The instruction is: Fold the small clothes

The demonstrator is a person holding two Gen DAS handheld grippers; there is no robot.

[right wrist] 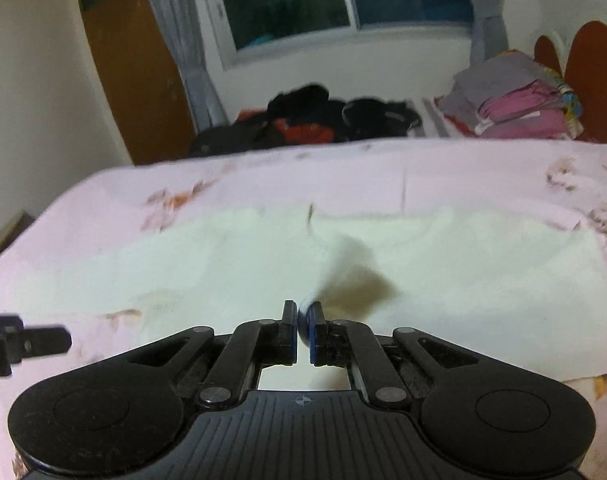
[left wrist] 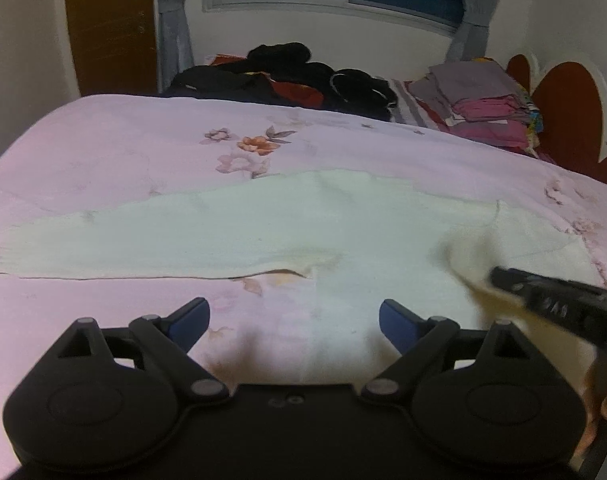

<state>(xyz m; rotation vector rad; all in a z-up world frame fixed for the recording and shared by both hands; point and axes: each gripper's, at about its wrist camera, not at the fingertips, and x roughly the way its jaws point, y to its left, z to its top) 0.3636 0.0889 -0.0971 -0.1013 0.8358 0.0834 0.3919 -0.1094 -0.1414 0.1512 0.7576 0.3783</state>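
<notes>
A pale cream garment (left wrist: 239, 236) lies spread flat on the pink floral bedsheet (left wrist: 115, 160); it also shows in the right wrist view (right wrist: 231, 264). My left gripper (left wrist: 294, 322) is open and empty, hovering just above the sheet at the garment's near edge. My right gripper (right wrist: 302, 320) is shut on a pinched fold of the cream garment and lifts it a little; it shows at the right in the left wrist view (left wrist: 499, 278). The left gripper's finger appears at the far left of the right wrist view (right wrist: 43, 340).
A heap of dark clothes (left wrist: 287, 76) lies at the far edge of the bed. A stack of folded pink and grey clothes (left wrist: 487, 100) stands at the far right by the red headboard (left wrist: 563, 120). A window and curtains are behind.
</notes>
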